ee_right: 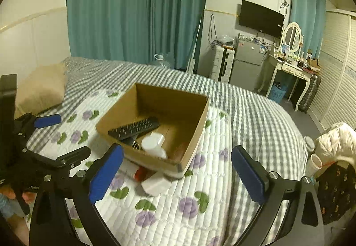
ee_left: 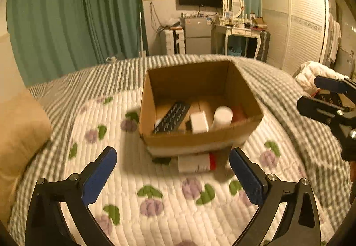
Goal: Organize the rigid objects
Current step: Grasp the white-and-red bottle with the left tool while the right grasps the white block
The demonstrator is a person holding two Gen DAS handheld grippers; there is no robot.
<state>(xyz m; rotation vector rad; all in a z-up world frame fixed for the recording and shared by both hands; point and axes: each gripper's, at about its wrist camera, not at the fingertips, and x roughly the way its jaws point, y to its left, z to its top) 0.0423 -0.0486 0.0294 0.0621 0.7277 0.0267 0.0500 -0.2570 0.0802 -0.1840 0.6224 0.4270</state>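
An open cardboard box (ee_left: pixel 200 137) stands on the bed; it also shows in the right wrist view (ee_right: pixel 195 132). Inside lie a black remote (ee_left: pixel 172 118) (ee_right: pixel 133 128), a white block (ee_left: pixel 199 122) and a white bottle (ee_left: pixel 222 115) (ee_right: pixel 152 142). A white bottle with a red cap (ee_left: pixel 197 163) (ee_right: pixel 135 171) lies on the quilt against the box's near side, and a white block (ee_right: pixel 155 183) lies beside it. My left gripper (ee_left: pixel 173 176) is open and empty, just short of that bottle. My right gripper (ee_right: pixel 178 172) is open and empty, near the box's corner.
The bed has a flowered white quilt (ee_left: pixel 166 201) over a grey striped cover. A tan pillow (ee_left: pixel 20 135) lies at the left. A white jacket (ee_right: pixel 336 141) and cups (ee_right: pixel 316 162) are off the bed's right side. Fridge, dresser and wardrobe stand at the far wall.
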